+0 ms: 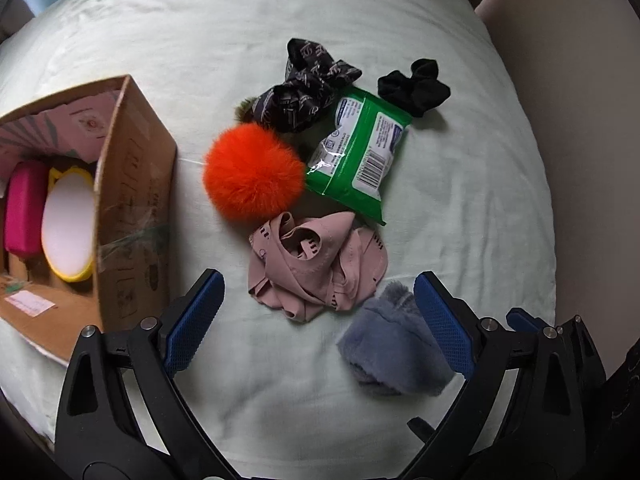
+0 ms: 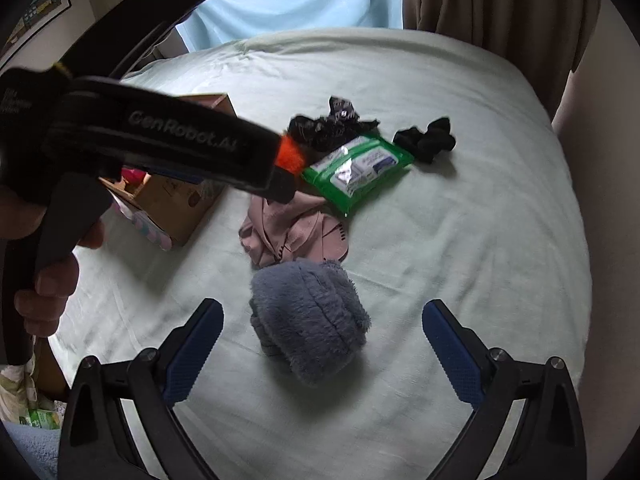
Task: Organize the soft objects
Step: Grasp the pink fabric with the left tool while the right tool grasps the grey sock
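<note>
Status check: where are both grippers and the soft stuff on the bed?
Left gripper open over pink cloth. Right gripper open around grey fuzzy item, not gripping. Cardboard box left; nothing blocking.

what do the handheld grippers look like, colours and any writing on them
Both are black plastic with curved, ribbed finger arms, silver pivot bolts and blue textured pads. The left gripper seen from the right wrist has a pistol-style handle and grey "GenRobot.AI" lettering on its body. The right gripper matches. No cables or sleeves show.
</note>
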